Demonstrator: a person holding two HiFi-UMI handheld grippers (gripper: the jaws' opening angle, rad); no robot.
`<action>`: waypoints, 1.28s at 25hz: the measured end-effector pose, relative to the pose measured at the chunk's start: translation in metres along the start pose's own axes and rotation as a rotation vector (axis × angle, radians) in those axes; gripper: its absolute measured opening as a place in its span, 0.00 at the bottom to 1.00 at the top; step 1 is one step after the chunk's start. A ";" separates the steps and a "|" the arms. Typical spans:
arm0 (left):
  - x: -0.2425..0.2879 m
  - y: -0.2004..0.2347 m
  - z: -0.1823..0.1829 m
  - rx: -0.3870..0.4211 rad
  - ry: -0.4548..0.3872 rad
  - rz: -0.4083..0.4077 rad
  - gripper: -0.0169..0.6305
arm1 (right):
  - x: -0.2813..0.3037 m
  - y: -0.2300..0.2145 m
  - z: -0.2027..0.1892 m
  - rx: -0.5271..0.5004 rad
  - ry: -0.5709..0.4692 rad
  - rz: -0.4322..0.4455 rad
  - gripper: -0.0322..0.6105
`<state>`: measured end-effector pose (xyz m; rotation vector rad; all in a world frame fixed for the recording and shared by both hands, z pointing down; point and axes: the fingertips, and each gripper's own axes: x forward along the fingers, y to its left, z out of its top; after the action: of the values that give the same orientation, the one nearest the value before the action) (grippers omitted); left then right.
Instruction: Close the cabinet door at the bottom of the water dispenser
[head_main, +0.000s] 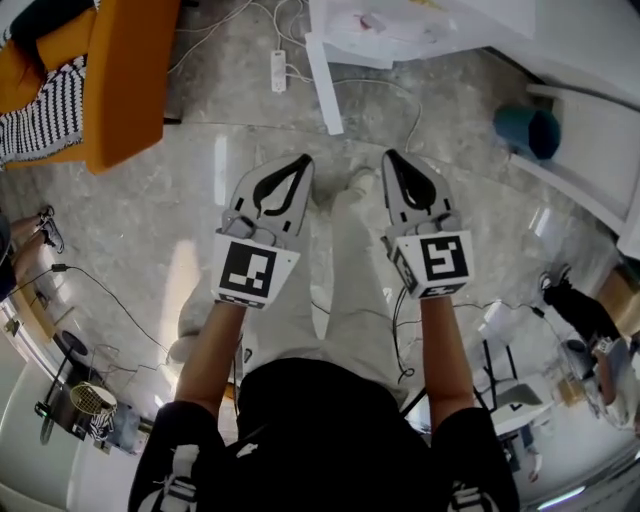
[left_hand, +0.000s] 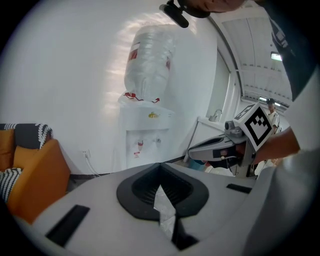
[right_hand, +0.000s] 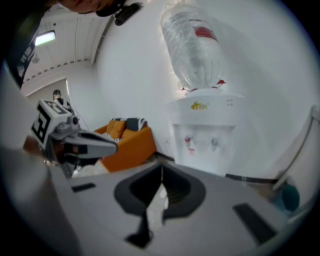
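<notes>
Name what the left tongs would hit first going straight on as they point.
Probably the water dispenser, its white lower front; nothing shows between it and the left tongs, though depth is unclear.

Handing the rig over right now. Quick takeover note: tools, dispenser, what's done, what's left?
Left tool: jaws together, nothing held, out in front above the floor.
Right tool: same, jaws together and empty, beside the left one.
Water dispenser: ahead against the white wall, bottle on top, orange sofa to its left in the left gripper view. Neither tool touches it.
Cabinet door: the tool bodies hide the dispenser's bottom in both gripper views, so I can't tell if it is open.
Done: nothing visible.
Left: get to the door and push it shut.
</notes>
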<state>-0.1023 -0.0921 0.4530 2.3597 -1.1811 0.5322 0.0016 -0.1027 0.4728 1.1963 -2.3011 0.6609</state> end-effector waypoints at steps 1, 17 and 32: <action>0.004 0.003 -0.006 -0.005 0.004 0.001 0.04 | 0.006 -0.001 -0.007 0.000 0.005 0.000 0.10; 0.039 0.034 -0.087 -0.054 0.096 0.011 0.04 | 0.074 0.010 -0.102 -0.063 0.139 0.068 0.11; 0.050 0.053 -0.135 -0.053 0.147 0.044 0.04 | 0.149 0.007 -0.208 -0.154 0.387 0.158 0.18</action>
<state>-0.1365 -0.0795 0.6017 2.2137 -1.1683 0.6692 -0.0443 -0.0659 0.7226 0.7462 -2.0847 0.6876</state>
